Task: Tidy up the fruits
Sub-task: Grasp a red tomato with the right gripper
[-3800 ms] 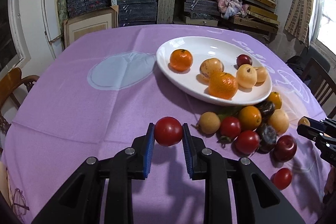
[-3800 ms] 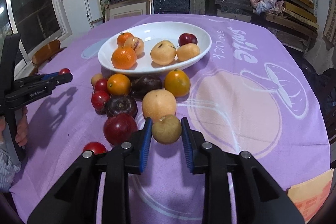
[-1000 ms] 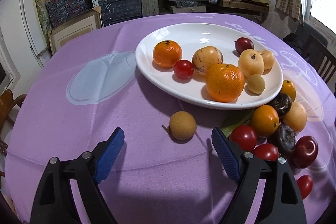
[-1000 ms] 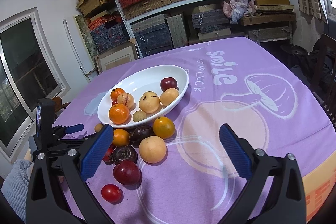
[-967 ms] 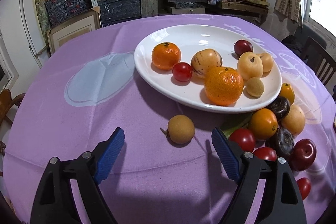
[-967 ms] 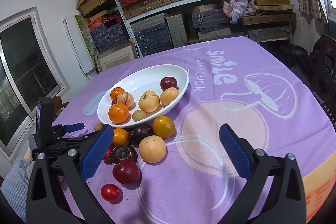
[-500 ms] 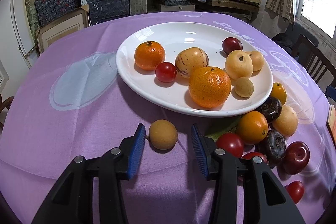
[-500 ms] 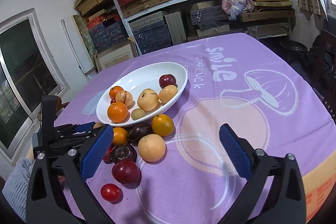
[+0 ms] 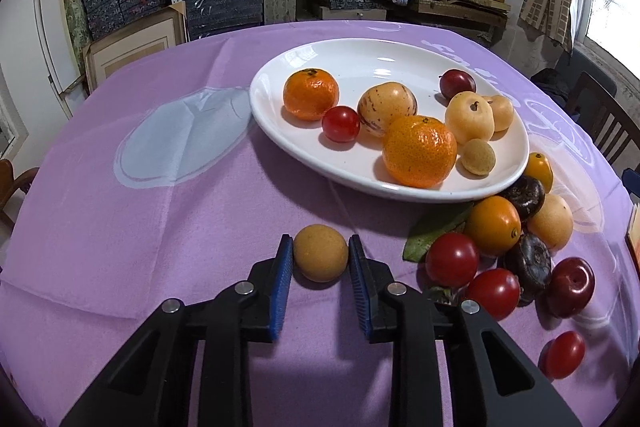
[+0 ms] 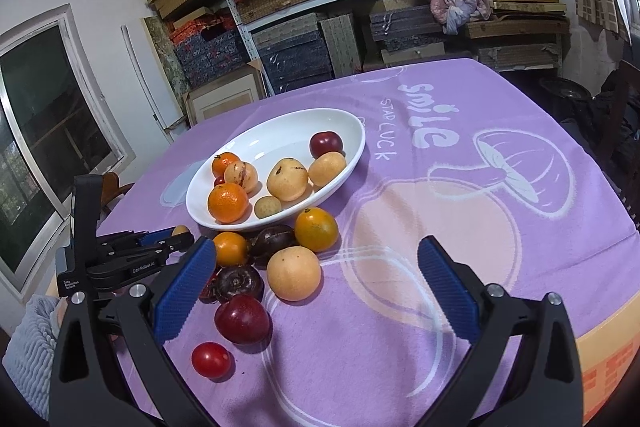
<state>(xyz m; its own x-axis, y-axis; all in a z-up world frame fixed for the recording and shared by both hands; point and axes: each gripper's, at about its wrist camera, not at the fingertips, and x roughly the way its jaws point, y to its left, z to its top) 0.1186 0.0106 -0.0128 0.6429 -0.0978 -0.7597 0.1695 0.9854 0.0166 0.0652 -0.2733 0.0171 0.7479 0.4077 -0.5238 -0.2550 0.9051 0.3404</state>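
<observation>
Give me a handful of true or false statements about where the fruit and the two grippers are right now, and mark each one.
1. The left gripper is shut on a small tan fruit. True.
2. That tan fruit lies in the white plate. False: it is on the purple cloth, in front of the plate.
3. The right gripper holds a plum. False: its jaws are wide open and empty.
4. Two oranges lie in the plate. True.
5. The plate holds no tomato. False: one small red tomato lies there.

Purple cloth (image 10: 480,227) on counter, white print ahead of right claw (image 10: 316,289): "smile", w/ "STAR LUCK" just beside it. Left claw (image 10: 176,233) body, off to the left: "GenRobot.AI"; small label behind that too tiny to read.
</observation>
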